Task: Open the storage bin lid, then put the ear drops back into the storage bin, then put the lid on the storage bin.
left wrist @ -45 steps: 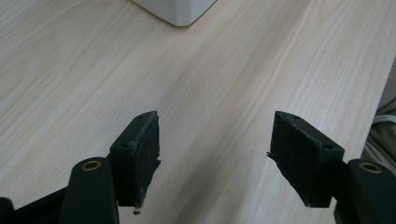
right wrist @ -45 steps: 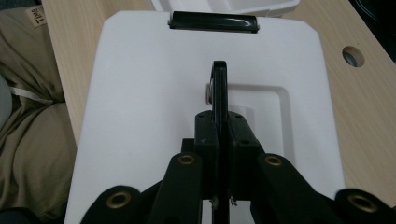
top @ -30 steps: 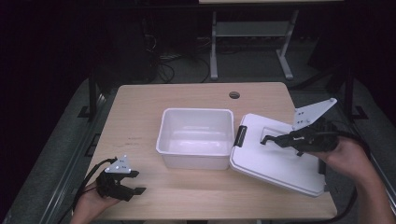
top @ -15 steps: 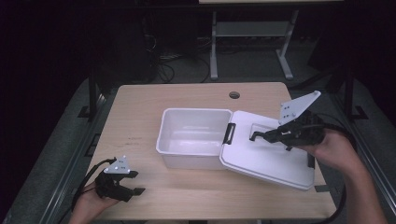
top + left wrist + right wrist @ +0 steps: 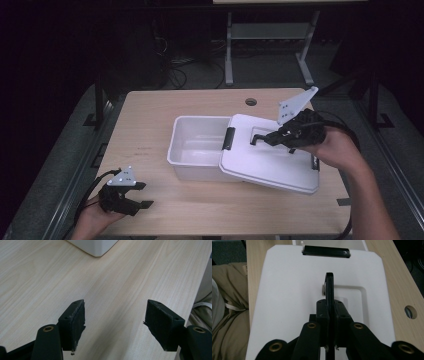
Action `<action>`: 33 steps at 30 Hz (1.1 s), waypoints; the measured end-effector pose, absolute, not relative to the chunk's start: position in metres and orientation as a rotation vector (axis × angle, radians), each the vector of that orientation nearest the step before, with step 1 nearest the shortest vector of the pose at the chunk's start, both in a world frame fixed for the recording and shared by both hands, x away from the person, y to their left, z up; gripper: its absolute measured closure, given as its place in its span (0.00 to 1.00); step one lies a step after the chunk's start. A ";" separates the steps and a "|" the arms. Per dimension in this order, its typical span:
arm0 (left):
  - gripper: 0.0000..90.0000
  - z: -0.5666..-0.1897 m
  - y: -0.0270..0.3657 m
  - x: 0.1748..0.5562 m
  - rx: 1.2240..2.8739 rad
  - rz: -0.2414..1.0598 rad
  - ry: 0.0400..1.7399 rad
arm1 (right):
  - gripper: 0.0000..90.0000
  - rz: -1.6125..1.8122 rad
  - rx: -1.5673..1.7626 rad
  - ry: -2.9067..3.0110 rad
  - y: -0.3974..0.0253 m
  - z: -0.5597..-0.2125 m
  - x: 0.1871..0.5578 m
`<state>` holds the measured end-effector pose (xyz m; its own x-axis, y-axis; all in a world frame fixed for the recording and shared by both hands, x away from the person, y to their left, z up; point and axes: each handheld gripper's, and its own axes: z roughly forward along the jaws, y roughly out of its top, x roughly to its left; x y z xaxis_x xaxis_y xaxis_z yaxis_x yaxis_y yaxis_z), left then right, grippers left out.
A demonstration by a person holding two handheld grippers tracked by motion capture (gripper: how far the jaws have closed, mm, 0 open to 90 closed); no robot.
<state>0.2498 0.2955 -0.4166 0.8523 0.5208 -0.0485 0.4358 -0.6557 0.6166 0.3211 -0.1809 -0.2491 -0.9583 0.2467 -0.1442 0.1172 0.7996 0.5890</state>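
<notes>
An open white bin (image 5: 195, 145) stands in the middle of the wooden table (image 5: 150, 115). Its white lid (image 5: 270, 162) hangs tilted to the right, with its left edge over the bin's right rim. My right gripper (image 5: 267, 139) is shut on the lid's black handle (image 5: 329, 286) in the recess on top of the lid (image 5: 287, 290). A black latch (image 5: 326, 251) sits on the lid's far edge. My left gripper (image 5: 142, 197) rests low at the table's front left, open and holding nothing; its pads (image 5: 75, 320) stand wide apart over bare wood, and a bin corner (image 5: 96, 246) lies ahead.
A round cable hole (image 5: 251, 102) is in the table's far edge, right of centre. A metal stand (image 5: 270, 45) and cables lie on the dark floor beyond. Bare wood stretches across the table's left half and front strip.
My right gripper has carried the lid to the left, from beside the bin to partly over the bin's right rim. The left gripper has stayed in place.
</notes>
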 end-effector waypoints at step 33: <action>0.35 -0.414 0.300 0.248 2.363 0.181 0.695 | 0.94 0.904 0.123 2.851 -0.106 -0.247 0.359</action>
<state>0.2481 0.2996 -0.4144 0.8495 0.5252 -0.0502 0.4341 -0.6417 0.6323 0.3587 -0.1057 -0.2474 -0.9857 0.1224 -0.1159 0.0333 0.8154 0.5779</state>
